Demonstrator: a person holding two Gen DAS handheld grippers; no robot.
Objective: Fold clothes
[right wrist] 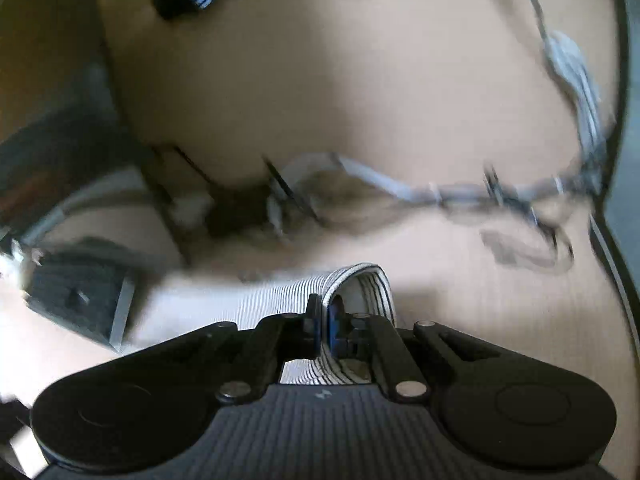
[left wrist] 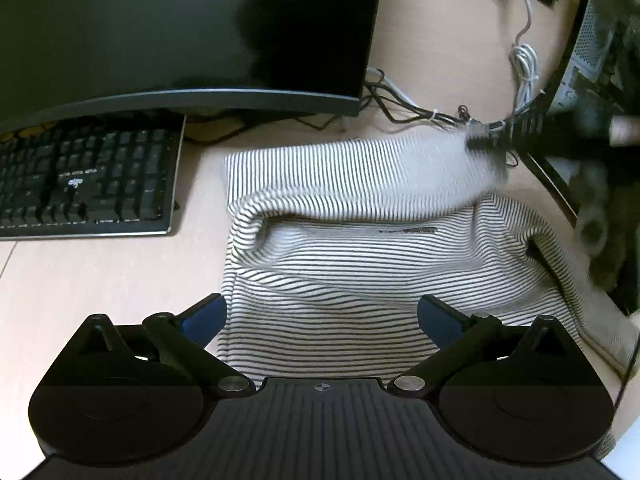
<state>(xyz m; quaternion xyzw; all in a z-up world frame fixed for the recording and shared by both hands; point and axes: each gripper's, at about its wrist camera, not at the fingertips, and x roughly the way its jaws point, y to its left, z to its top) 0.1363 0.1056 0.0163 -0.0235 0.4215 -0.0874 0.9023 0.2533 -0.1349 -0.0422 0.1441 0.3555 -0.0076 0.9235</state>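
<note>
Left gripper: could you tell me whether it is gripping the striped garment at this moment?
No, the left gripper is open, its blue fingers spread wide apart above the striped garment without pinching it.

Bare desk [left wrist: 100, 272] free left; keyboard [left wrist: 84, 184], monitor [left wrist: 180, 28], cables [left wrist: 416, 108] block behind garment.

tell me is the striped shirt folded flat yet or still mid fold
Mid fold: the black-and-white striped shirt lies bunched, one edge lifted, pinched in the right tongs.
</note>
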